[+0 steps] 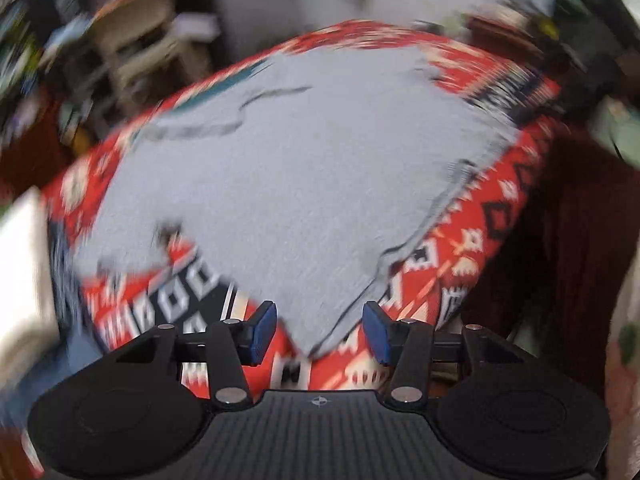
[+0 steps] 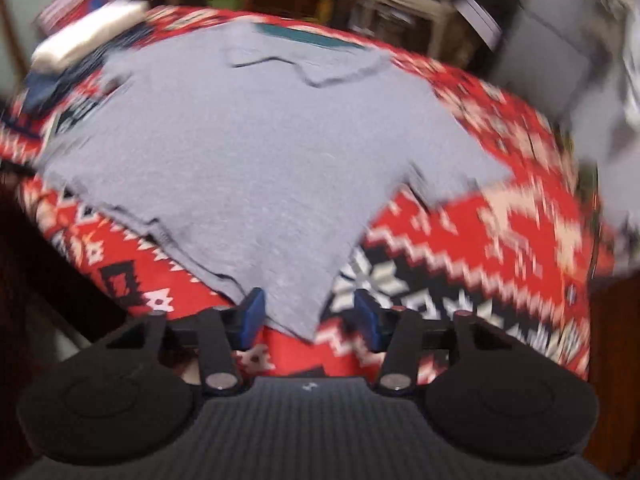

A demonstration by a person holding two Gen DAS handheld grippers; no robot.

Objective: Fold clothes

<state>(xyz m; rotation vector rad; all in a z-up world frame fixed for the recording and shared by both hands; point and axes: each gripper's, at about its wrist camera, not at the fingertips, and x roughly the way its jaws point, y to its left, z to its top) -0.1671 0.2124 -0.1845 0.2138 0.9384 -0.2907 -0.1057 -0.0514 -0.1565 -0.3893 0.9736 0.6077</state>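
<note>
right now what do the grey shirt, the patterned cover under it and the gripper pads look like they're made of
Grey shirt: looks like soft heathered cotton-type jersey, matte, lying limp with thin hemmed edges.
Patterned cover: probably a woven or knitted blanket, matte, with stepped, blocky red, black and white motifs; motion blur hides the weave.
Blue pads on the fingers: seem to be rubber or foam, dull finish; the linkages behind look like black plastic.

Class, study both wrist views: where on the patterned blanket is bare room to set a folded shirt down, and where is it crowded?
Bare blanket lies right of the grey T-shirt, out to the edge. A narrower strip runs along the hem. The far left corner is crowded with a white bundle and dark clothes.
</note>
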